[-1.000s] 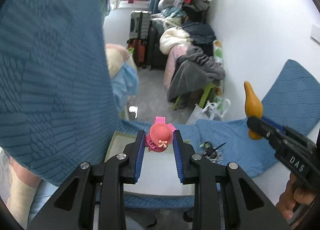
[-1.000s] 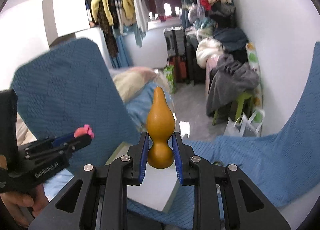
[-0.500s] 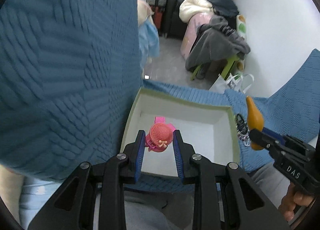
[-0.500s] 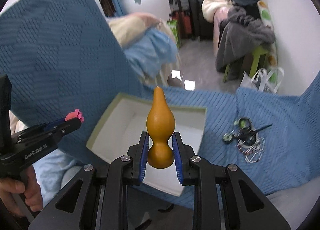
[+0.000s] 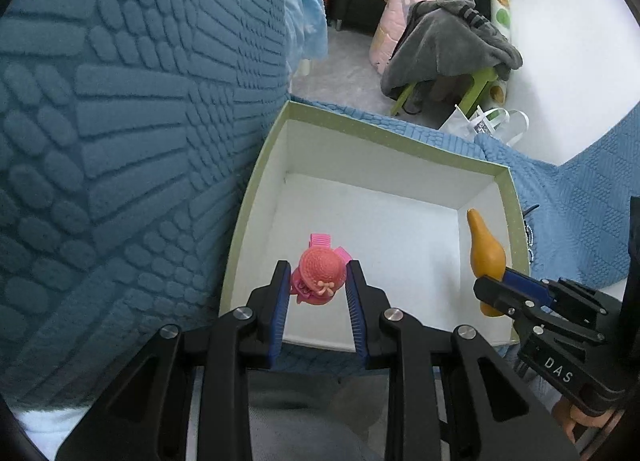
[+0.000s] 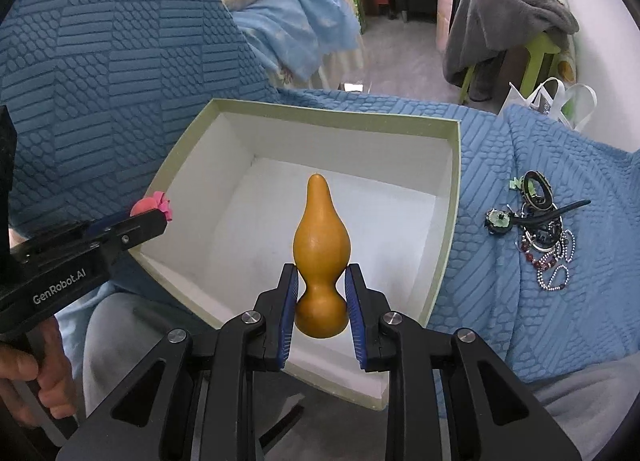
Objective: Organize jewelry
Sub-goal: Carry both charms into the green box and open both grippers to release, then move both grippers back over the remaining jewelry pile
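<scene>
My left gripper (image 5: 319, 288) is shut on a pink hat-shaped hair clip (image 5: 319, 275) and holds it over the near left part of an open white box with a green rim (image 5: 384, 145). My right gripper (image 6: 321, 288) is shut on an orange gourd-shaped ornament (image 6: 321, 249), held over the box's (image 6: 332, 117) near right side. The gourd (image 5: 485, 252) and the right gripper also show at the right of the left wrist view. The clip's tip (image 6: 154, 208) and the left gripper show at the left of the right wrist view. The box is empty inside.
The box rests on a blue textured blanket (image 6: 520, 165). A pile of loose jewelry (image 6: 540, 237), beads and rings, lies on the blanket right of the box. A tall blue cushion (image 5: 120, 101) rises at the left. A cluttered room floor lies beyond.
Both grippers have tilted down and moved closer over the box, each still holding its item. The box now fills the middle of both views.
</scene>
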A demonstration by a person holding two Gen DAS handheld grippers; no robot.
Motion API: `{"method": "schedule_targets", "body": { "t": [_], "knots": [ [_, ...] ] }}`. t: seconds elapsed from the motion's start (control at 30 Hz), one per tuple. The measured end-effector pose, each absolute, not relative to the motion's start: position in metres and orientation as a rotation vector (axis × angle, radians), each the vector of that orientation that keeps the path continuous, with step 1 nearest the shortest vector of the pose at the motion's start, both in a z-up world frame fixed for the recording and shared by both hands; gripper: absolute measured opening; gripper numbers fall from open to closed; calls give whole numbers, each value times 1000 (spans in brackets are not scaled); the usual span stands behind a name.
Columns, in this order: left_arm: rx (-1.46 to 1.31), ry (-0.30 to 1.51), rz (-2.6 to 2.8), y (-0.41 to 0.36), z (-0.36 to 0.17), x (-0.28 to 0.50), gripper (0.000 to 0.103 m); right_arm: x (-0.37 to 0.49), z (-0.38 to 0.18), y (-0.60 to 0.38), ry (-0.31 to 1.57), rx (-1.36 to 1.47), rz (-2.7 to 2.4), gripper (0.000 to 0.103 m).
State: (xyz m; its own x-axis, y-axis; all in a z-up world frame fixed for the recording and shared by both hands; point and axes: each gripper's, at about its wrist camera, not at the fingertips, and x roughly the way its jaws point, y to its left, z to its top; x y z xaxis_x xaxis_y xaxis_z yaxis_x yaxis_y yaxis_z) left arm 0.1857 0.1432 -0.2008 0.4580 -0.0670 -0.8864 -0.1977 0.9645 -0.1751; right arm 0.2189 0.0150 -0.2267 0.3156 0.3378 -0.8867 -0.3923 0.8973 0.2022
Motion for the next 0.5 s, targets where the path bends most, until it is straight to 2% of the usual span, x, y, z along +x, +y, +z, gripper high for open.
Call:
{"method": "schedule_targets", "body": {
  "t": [0.07, 0.13, 0.17, 0.2, 0.27, 0.4, 0.5],
  "knots": [
    [-299, 1098, 84, 147, -201, 184, 29, 218, -227, 15, 1159, -58, 492, 22],
    [-308, 1104, 92, 148, -201, 185, 35, 218, -225, 12, 1163, -53, 492, 25],
    [-311, 1109, 108, 148, -199, 184, 50, 218, -222, 10, 1162, -44, 495, 28],
    [-312, 1105, 115, 150, -197, 183, 59, 220, -220, 10, 1158, -40, 497, 36],
    [-333, 1080, 93, 148, -189, 180, 66, 220, -212, 8, 1138, -38, 509, 40],
    [-292, 1024, 124, 139, -166, 176, 77, 219, -190, 3, 1083, -36, 525, 41],
    [-274, 972, 124, 133, -147, 171, 77, 215, -166, -6, 1017, -32, 540, 42]
  ]
}}
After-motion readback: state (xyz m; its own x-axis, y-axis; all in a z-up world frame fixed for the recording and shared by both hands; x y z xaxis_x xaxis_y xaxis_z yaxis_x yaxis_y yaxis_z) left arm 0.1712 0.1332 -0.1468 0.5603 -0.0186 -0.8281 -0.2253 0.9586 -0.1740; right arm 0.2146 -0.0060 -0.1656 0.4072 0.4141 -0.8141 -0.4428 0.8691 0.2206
